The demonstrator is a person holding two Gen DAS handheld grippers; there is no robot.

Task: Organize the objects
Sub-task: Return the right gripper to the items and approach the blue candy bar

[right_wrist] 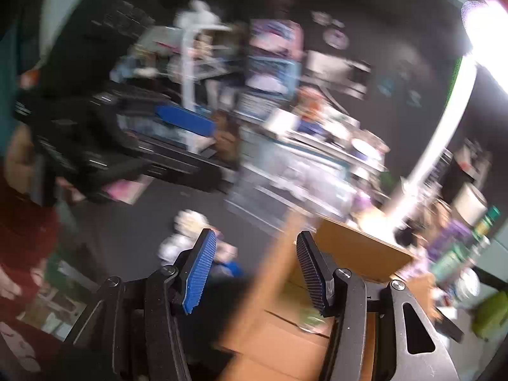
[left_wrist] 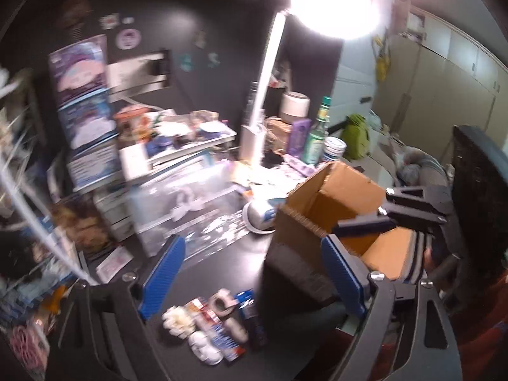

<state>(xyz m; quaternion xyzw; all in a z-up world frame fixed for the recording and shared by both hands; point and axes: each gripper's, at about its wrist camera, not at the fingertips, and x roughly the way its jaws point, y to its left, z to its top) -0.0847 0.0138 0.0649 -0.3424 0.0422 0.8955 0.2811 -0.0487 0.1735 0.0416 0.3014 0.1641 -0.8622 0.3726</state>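
An open cardboard box (left_wrist: 320,209) stands on the dark desk (left_wrist: 222,263), its flaps up. My left gripper (left_wrist: 254,273) is open and empty, its right finger against the box's near wall. A pile of small items (left_wrist: 216,324), among them a tape roll, white puffs and packets, lies on the desk below it. My right gripper (right_wrist: 254,273) is open above the box, with a box flap (right_wrist: 273,273) between its fingers; it also shows in the left wrist view (left_wrist: 412,209). The left gripper shows in the right wrist view (right_wrist: 187,120). Both views are blurred.
A bright desk lamp (left_wrist: 333,3) stands behind the box. Bottles and jars (left_wrist: 314,139), a clear plastic bin (left_wrist: 184,200), a white bowl (left_wrist: 260,216), stacked boxes (left_wrist: 85,95) and a cluttered tray (left_wrist: 177,139) crowd the back of the desk. A black chair (left_wrist: 476,197) stands at right.
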